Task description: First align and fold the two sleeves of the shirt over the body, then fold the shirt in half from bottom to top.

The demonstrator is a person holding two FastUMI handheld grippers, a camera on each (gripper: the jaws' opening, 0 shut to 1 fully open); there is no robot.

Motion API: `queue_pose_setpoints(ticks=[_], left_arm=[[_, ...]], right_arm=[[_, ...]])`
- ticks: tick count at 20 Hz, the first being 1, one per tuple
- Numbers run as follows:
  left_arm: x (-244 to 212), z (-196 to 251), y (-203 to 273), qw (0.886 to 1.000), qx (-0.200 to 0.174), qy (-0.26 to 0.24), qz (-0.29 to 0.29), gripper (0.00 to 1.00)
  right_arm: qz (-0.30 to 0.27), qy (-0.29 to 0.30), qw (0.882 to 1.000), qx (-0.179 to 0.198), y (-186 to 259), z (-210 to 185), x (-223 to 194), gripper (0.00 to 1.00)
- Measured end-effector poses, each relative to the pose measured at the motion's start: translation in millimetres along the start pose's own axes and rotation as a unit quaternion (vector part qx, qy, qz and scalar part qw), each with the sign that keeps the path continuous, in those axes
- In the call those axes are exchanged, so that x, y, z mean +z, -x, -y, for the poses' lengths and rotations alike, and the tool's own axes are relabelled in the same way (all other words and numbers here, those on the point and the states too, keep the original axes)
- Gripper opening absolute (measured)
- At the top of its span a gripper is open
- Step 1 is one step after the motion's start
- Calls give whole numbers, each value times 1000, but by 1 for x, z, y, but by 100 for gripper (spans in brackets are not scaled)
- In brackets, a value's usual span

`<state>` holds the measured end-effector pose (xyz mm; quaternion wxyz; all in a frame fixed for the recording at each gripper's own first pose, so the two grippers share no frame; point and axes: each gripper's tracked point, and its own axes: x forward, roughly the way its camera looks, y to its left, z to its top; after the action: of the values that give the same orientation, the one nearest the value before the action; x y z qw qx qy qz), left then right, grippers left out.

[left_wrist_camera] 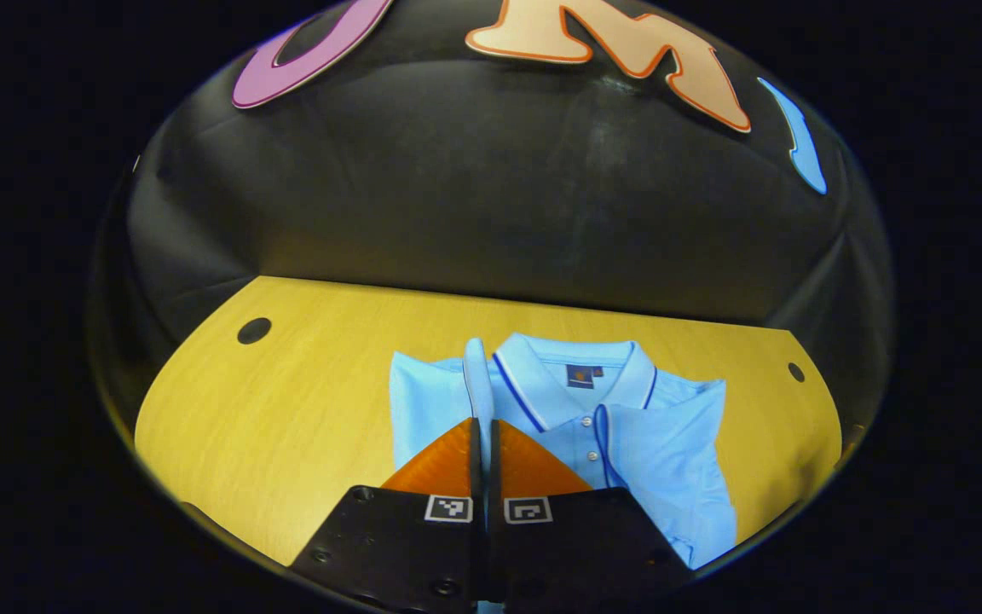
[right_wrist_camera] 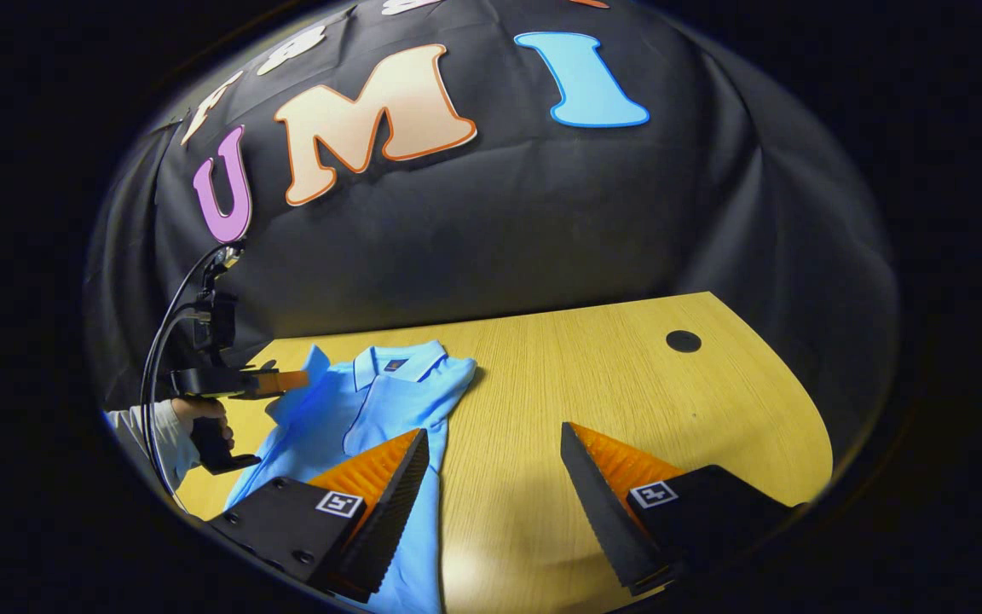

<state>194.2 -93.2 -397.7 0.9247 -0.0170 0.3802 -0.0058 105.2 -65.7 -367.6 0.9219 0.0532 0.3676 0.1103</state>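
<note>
Now left tongs (left_wrist_camera: 484, 426) pinching shirt (left_wrist_camera: 653, 443) sleeve (left_wrist_camera: 477, 375); right tongs (right_wrist_camera: 491, 477) spread.

1. Polo shirt (left_wrist_camera: 661, 452): light blue all over, lower centre of the left gripper view; same light blue at lower left of the right gripper view (right_wrist_camera: 346, 426).
2. Collar (left_wrist_camera: 534, 379): light blue with a thin dark blue stripe along its edge.
3. Placket: dark blue piping, small pale buttons (left_wrist_camera: 586, 422).
4. Neck label (left_wrist_camera: 583, 375): dark blue square inside the collar.
5. Table (left_wrist_camera: 303, 401): yellow wood grain with fine streaks; two small black round holes near its far corners (left_wrist_camera: 254, 330).
6. Sleeve (right_wrist_camera: 150, 431) of the person, left edge of the right gripper view: pale grey-white.
7. Cable (right_wrist_camera: 169, 328) above that hand: black.
</note>
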Motion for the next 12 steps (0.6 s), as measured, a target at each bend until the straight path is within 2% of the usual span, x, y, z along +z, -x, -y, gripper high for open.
queue_pose_setpoints(ticks=[1, 2, 3, 4, 5, 6, 8, 9, 12], left_arm=[[-4, 8, -3, 1000, -3, -4, -4, 0], [-8, 14, -5, 1000, -6, -7, -9, 0], [-13, 20, -7, 1000, -9, -8, -14, 0], [-15, 23, -8, 1000, -7, -11, -16, 0], [-19, 24, -9, 1000, -3, -15, -19, 0], [-22, 26, -11, 1000, 0, -17, -22, 0], [-26, 38, -14, 999, -23, -5, -26, 1], [-27, 53, -4, 998, -52, 7, -28, 4], [-15, 54, 14, 998, -60, -3, -2, 93]], right_arm=[[0, -2, 1000, 0, -1, 2, -1, 93], [-2, -4, 1000, 0, -2, 4, -1, 98], [-3, -5, 1000, -1, -2, 6, -3, 98], [-3, -6, 1000, -1, -3, 7, -3, 93], [-4, -6, 1000, -2, -4, 9, -3, 98], [-5, -7, 1000, -1, -4, 10, -3, 98], [-5, -11, 1000, 1, -4, 11, -3, 98], [-3, -14, 1000, 4, -2, 9, -2, 98], [11, -8, 1000, 6, 2, 4, 3, 98]])
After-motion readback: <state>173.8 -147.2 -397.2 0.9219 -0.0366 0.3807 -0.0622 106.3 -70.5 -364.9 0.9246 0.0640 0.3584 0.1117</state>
